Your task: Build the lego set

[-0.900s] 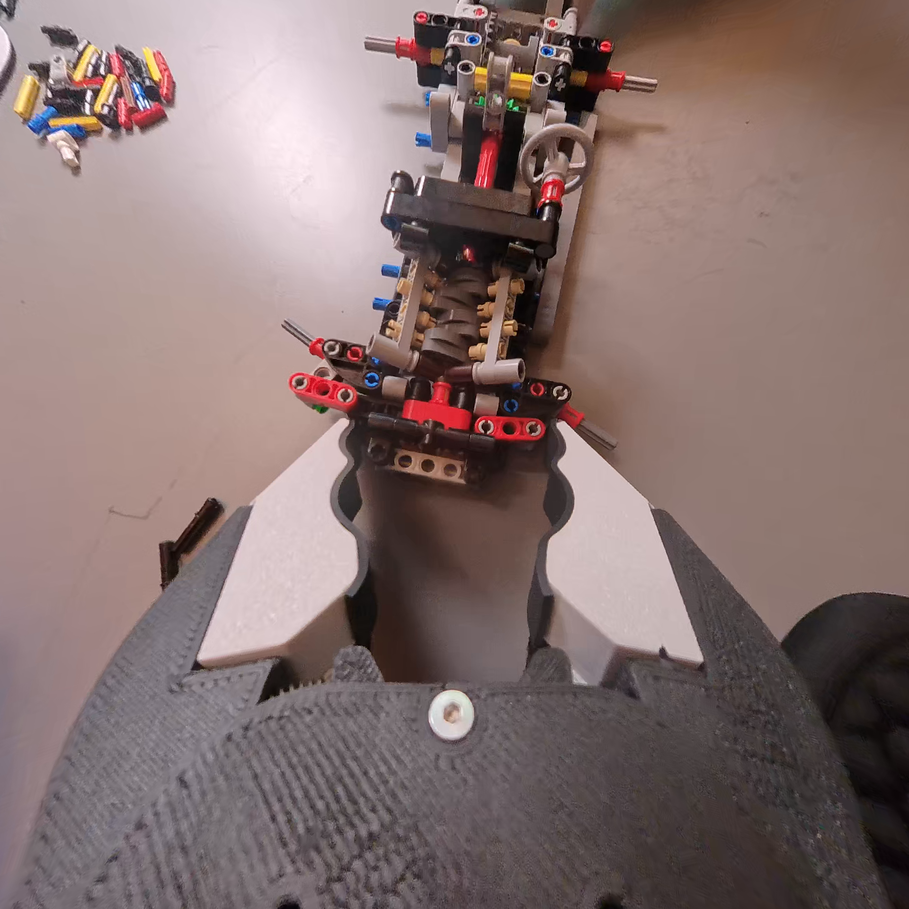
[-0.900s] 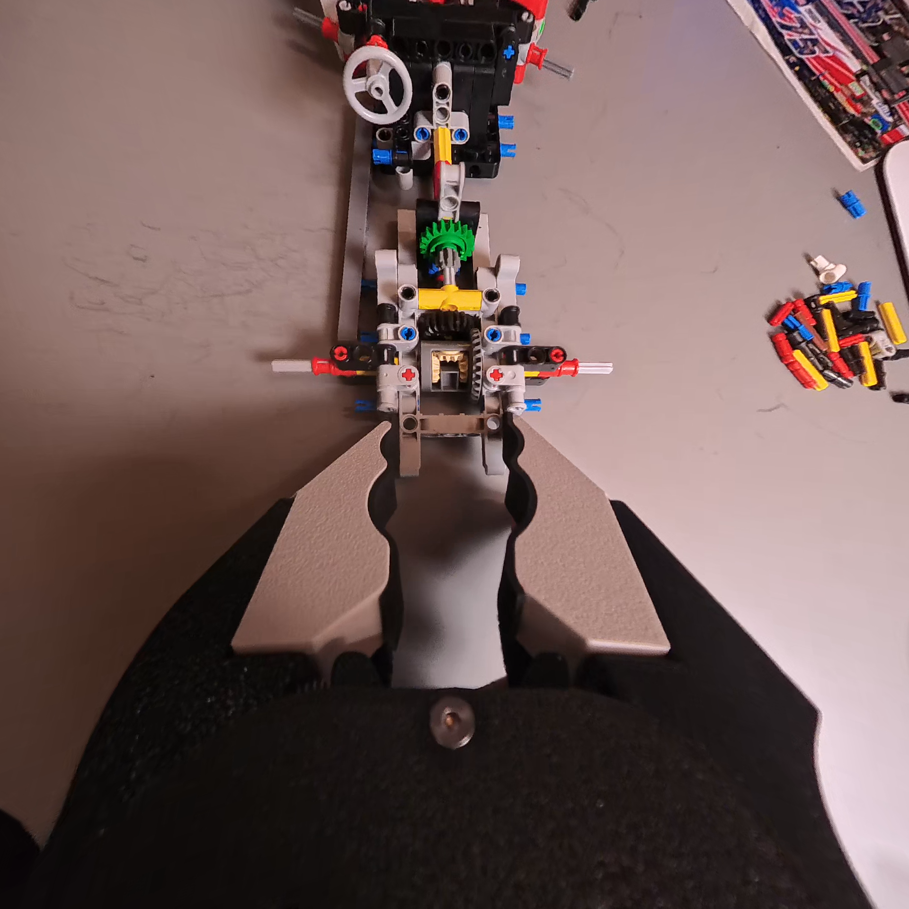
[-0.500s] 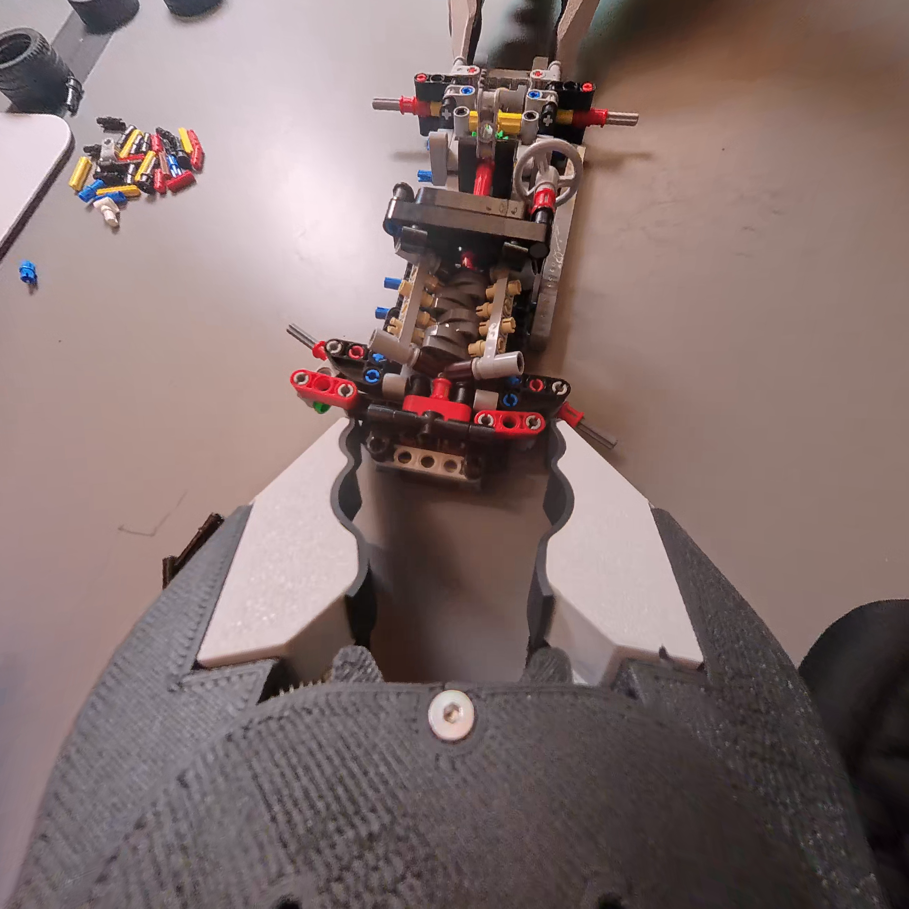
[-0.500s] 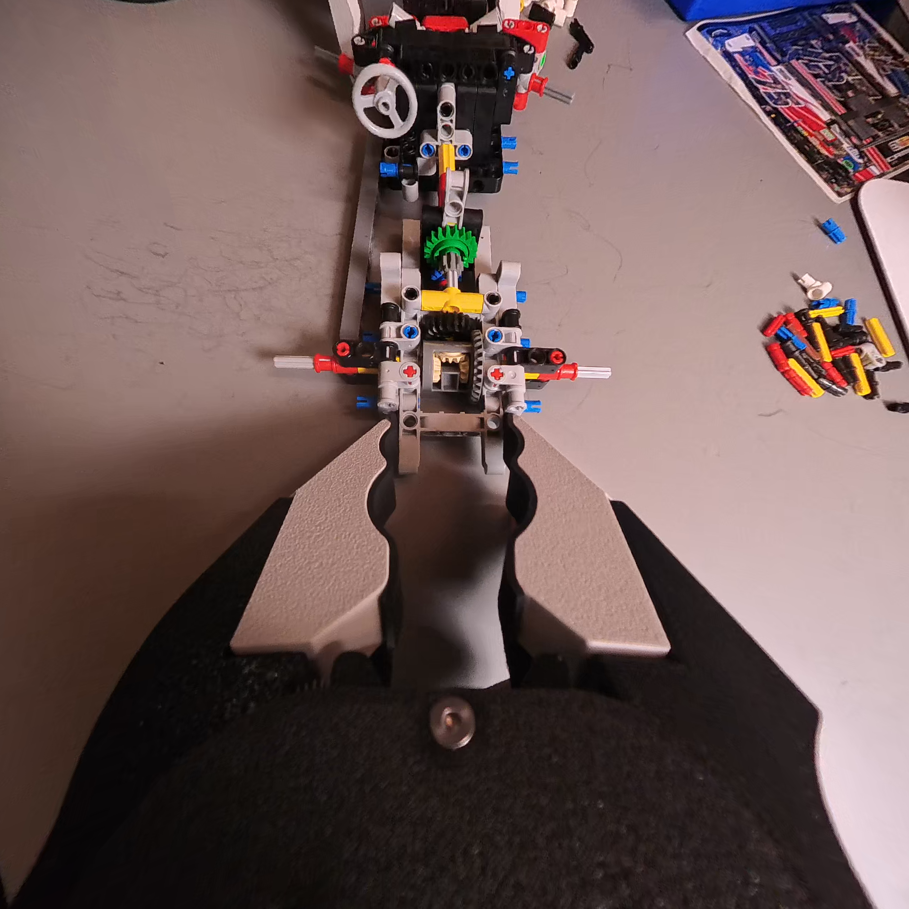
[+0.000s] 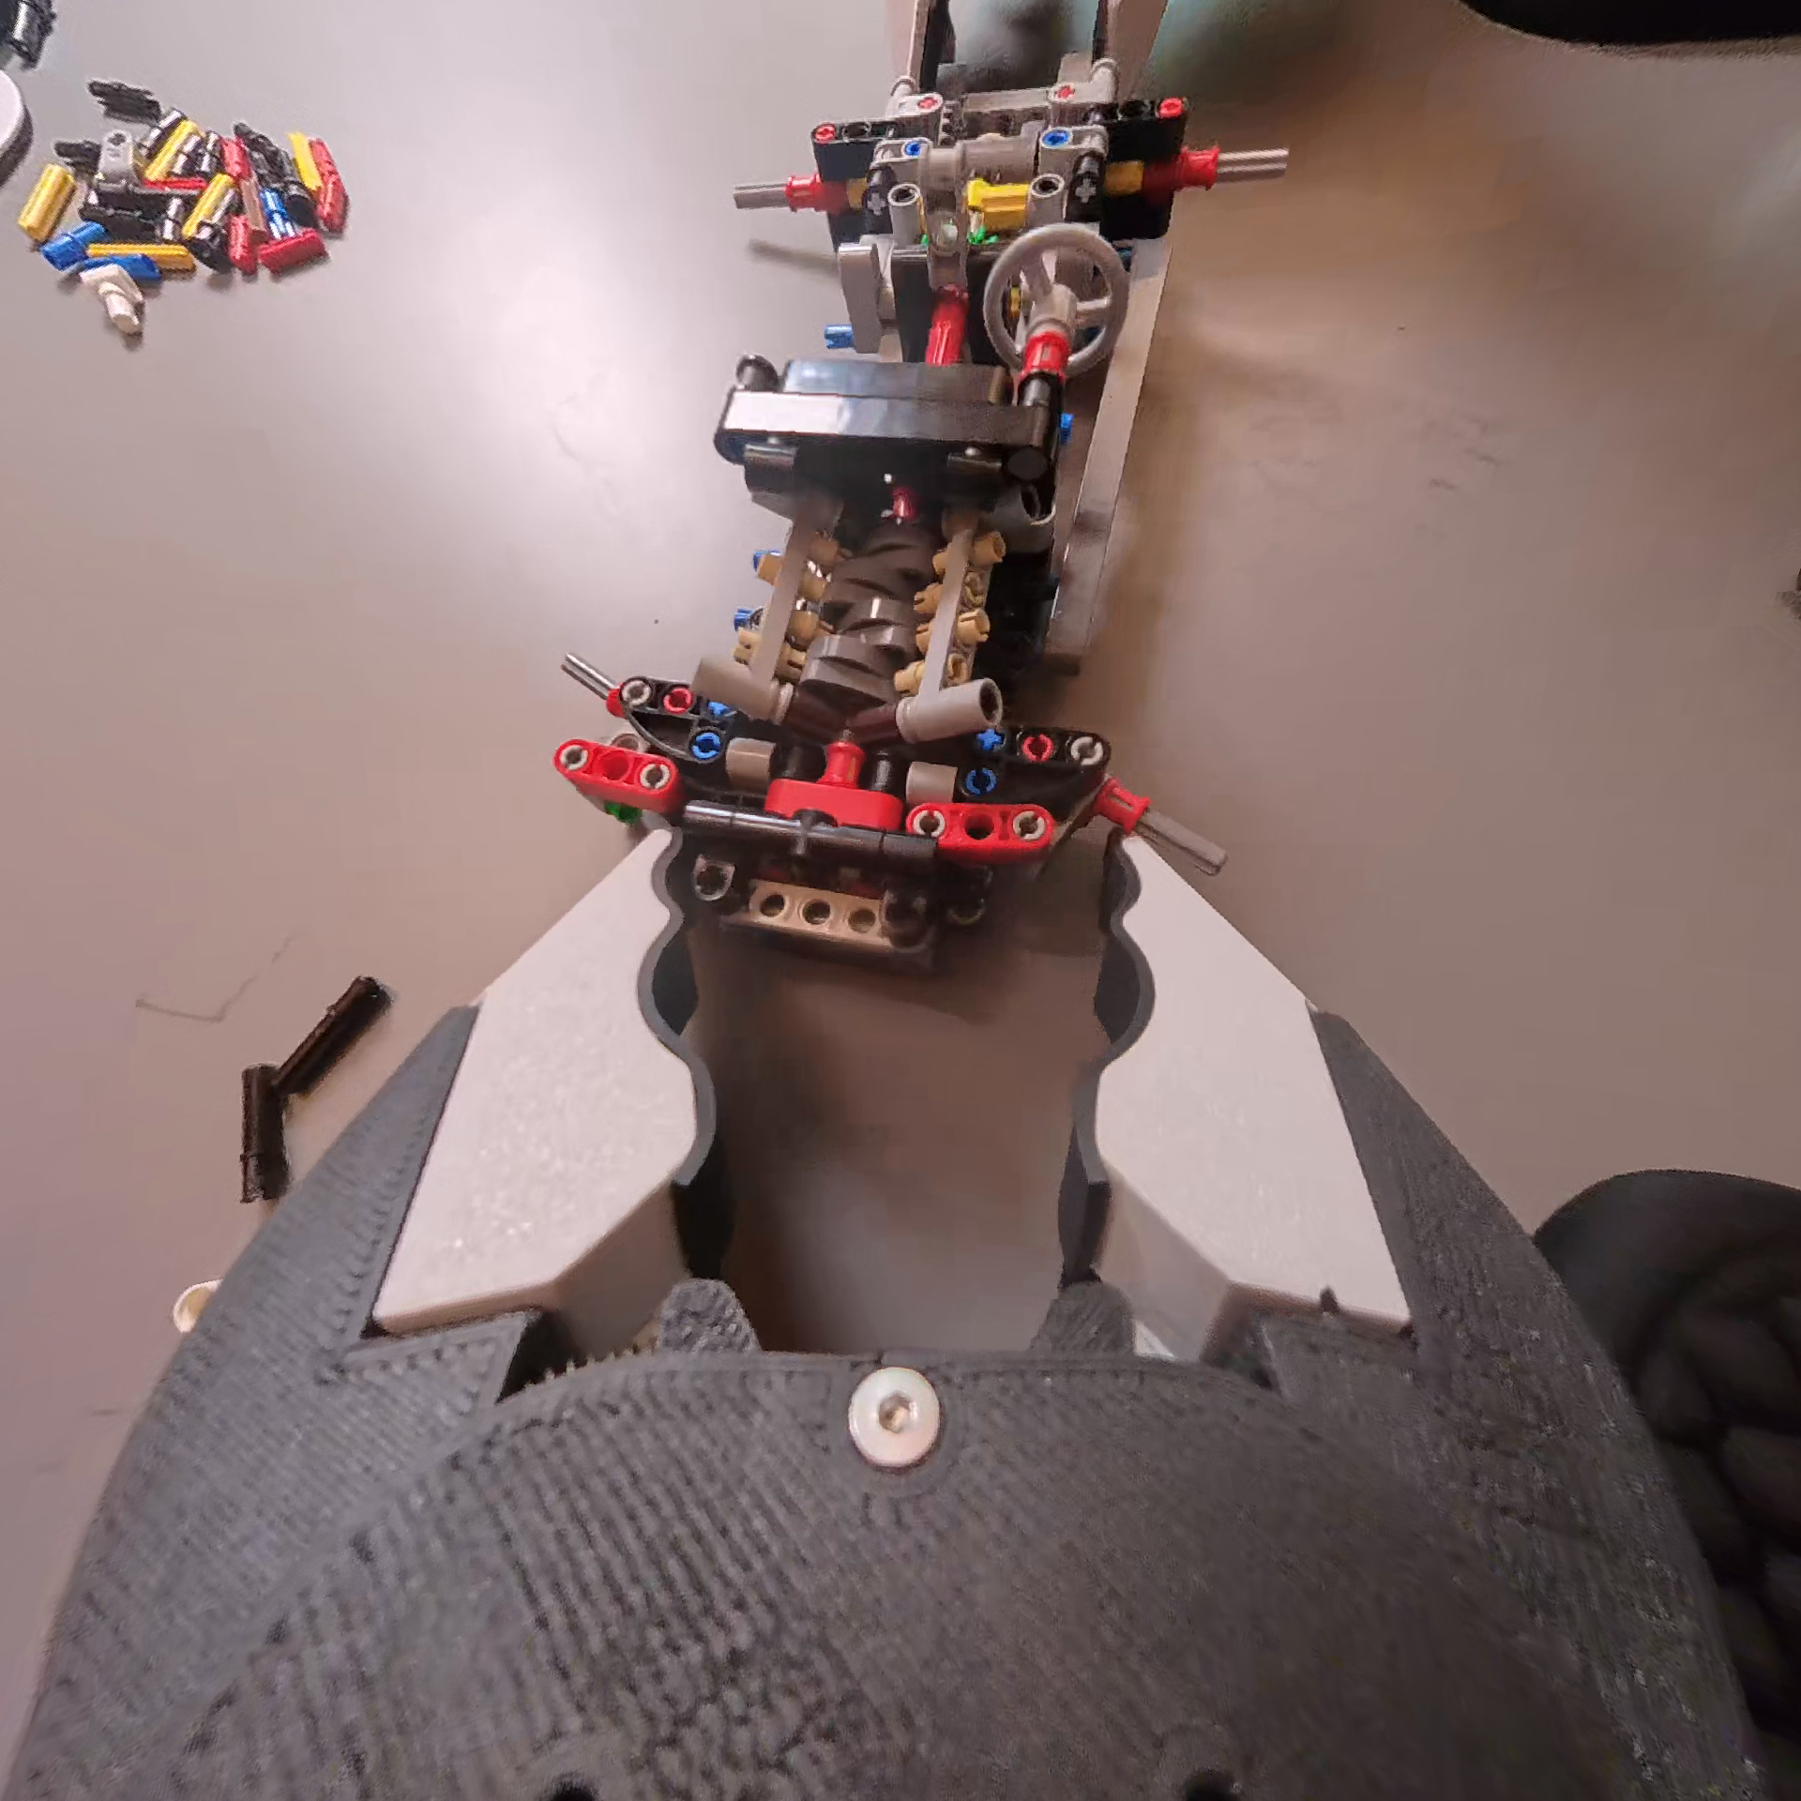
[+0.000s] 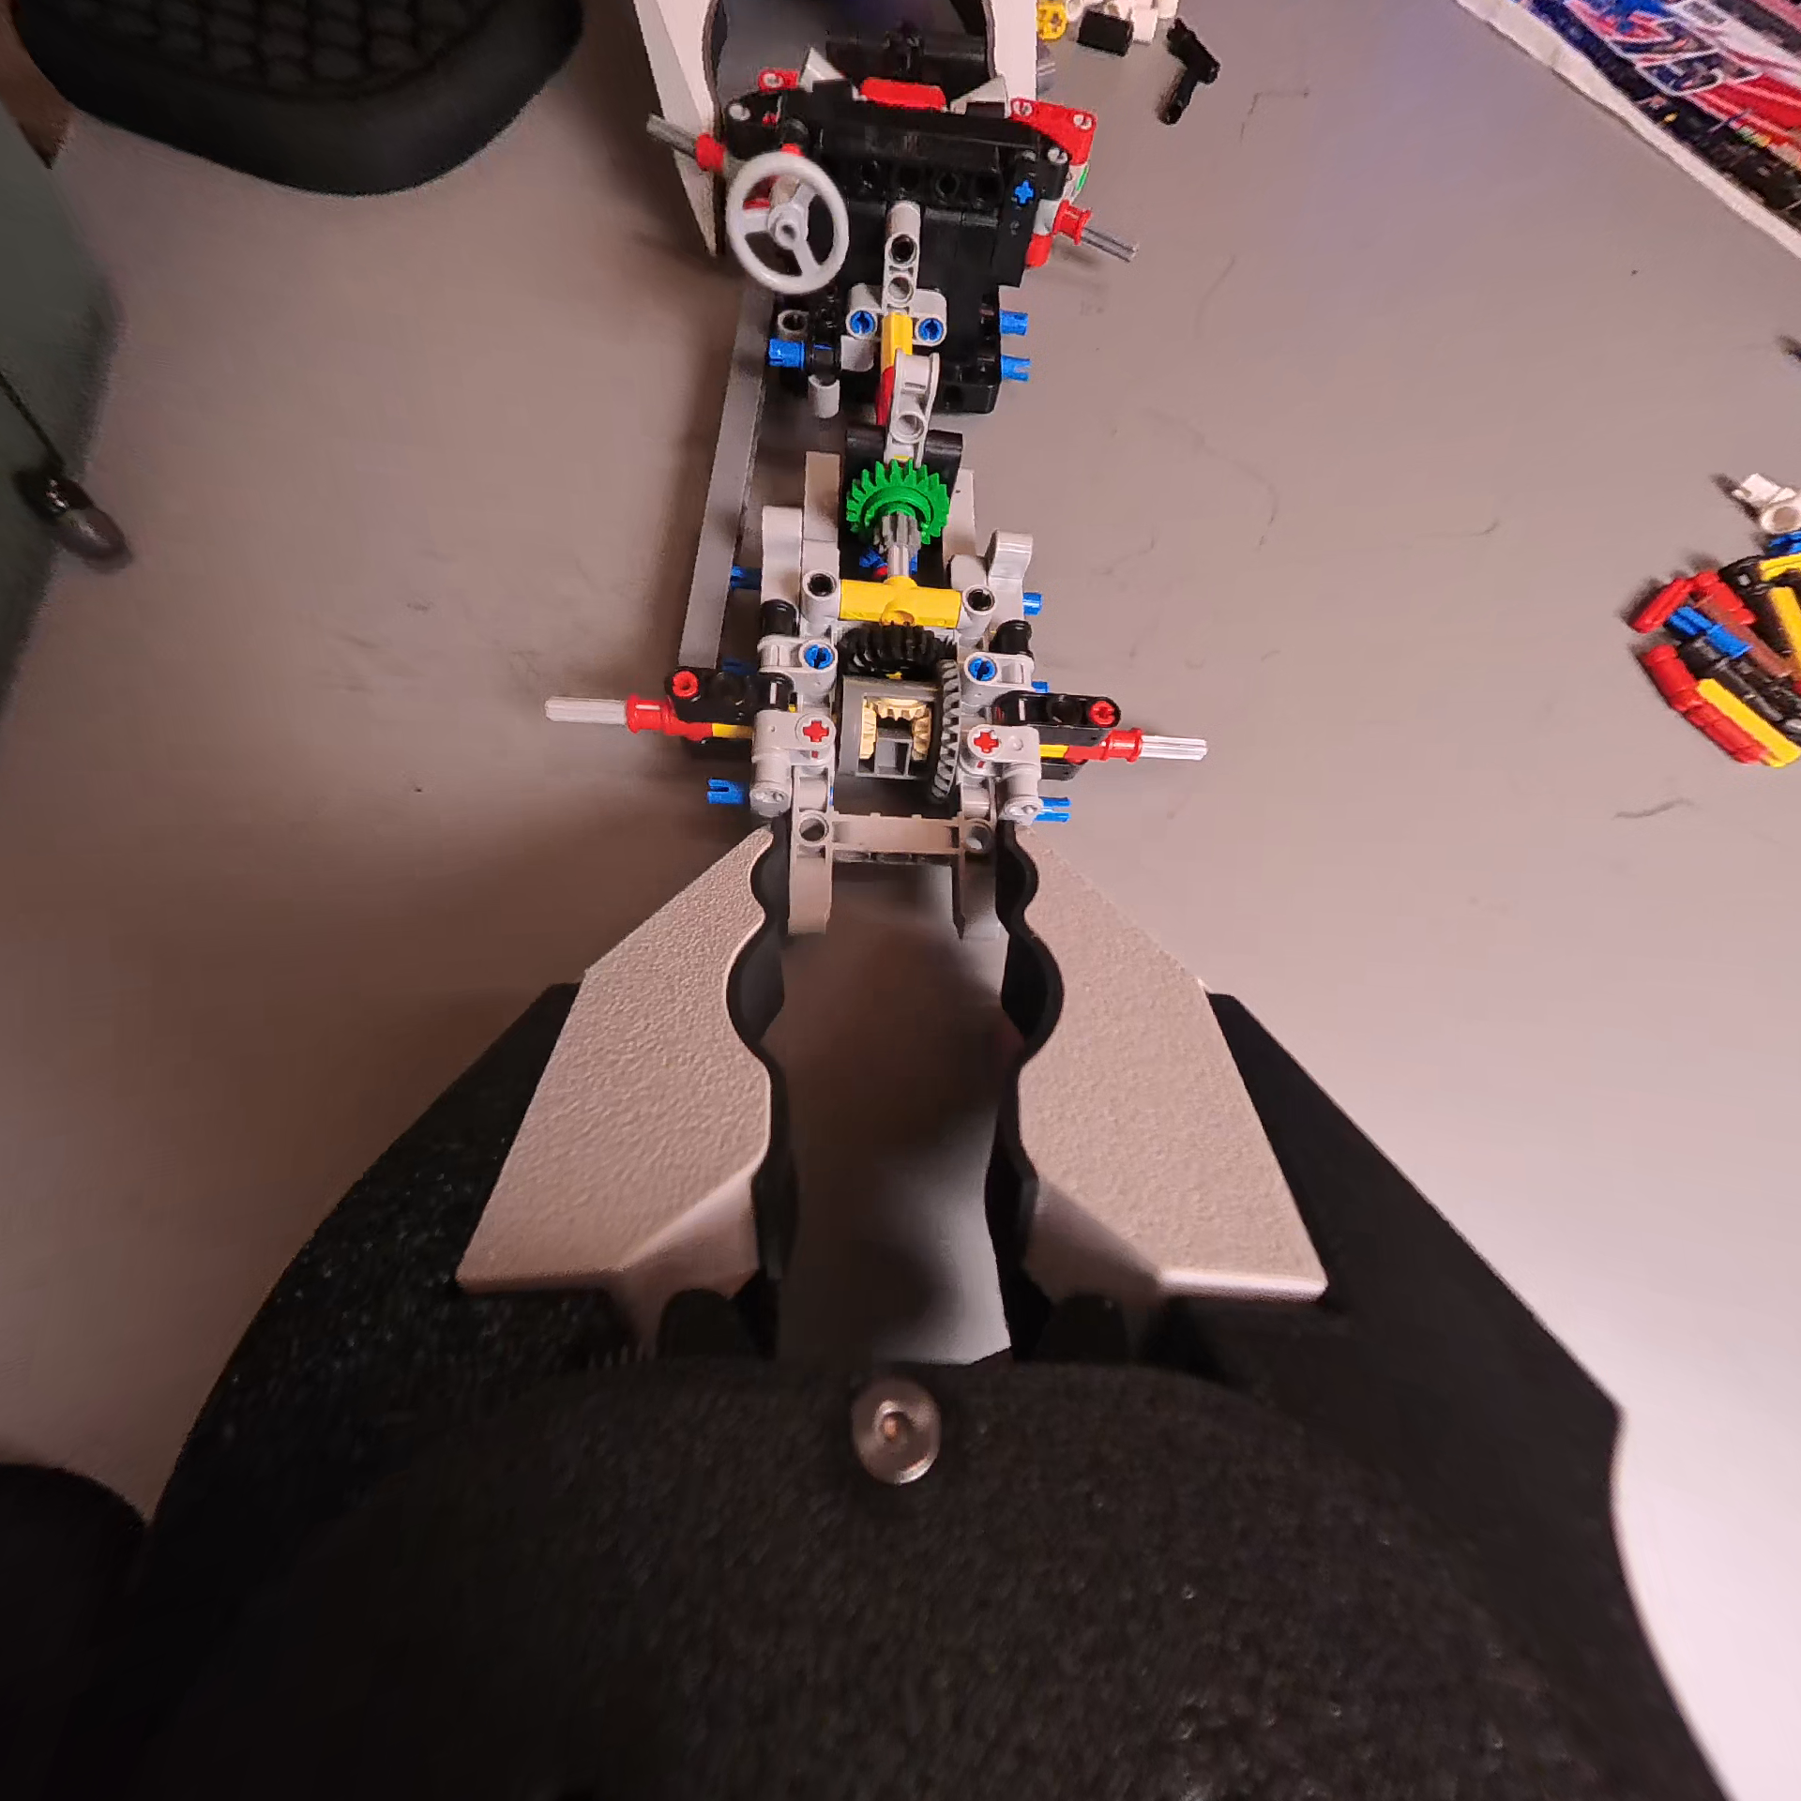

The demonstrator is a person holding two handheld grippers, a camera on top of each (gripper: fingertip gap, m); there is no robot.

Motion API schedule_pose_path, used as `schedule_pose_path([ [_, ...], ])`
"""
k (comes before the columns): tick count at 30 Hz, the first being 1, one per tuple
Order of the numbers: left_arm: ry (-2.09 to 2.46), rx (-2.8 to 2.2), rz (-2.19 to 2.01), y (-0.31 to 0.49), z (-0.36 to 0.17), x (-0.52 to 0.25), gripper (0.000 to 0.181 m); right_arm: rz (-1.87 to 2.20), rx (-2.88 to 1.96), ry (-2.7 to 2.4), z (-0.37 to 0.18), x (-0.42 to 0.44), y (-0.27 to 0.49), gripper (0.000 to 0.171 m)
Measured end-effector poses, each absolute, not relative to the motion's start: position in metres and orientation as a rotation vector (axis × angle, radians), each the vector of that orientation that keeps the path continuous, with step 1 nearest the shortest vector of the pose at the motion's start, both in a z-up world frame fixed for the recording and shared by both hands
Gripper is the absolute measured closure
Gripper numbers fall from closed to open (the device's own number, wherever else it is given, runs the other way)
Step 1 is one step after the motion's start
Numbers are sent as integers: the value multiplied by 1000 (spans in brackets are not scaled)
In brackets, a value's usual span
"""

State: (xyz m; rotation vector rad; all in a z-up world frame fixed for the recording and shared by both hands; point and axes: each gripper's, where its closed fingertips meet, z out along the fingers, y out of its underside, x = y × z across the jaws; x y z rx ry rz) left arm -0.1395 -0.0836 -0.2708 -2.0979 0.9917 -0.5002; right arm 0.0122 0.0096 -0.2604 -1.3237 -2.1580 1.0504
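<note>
A long lego car chassis (image 5: 906, 604) with a grey steering wheel (image 5: 1057, 292) stretches between my two grippers above the grey table. My left gripper (image 5: 892, 858) is shut on its engine end, beside the red beams (image 5: 979, 823). My right gripper (image 6: 892, 848) is shut on the other end, on the grey frame (image 6: 897, 833) below the differential gears and the green gear (image 6: 897, 502). Each gripper's white fingers show at the far end of the other's view, the right gripper's fingers (image 5: 921, 39) in the left wrist view and the left gripper's fingers (image 6: 672, 68) in the right wrist view.
A pile of small coloured pins (image 5: 185, 205) lies on the table, also in the right wrist view (image 6: 1735, 672). Two black pins (image 5: 312, 1062) lie left of my left gripper. A printed booklet (image 6: 1676, 88) is at the far right. A dark rounded thing (image 5: 1696, 1413) is at my lower right. There is about 20 cm between the tips of the two grippers.
Both grippers keep their hold on the chassis and move with it. The table pulled away half a second ago and is nearer again now; the pin pile shifted in both views.
</note>
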Motion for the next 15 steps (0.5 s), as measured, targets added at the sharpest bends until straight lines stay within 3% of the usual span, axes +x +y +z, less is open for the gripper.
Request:
schedule_pose_path([
  [9, 984, -2065, -444, -78, -268, -139, 99, 1297, -1471, -2111, -252, 14, 10, 131],
  [15, 963, -2000, -335, -68, -259, -144, 111, 1437, -1554, -2062, -246, 14, 10, 131],
])
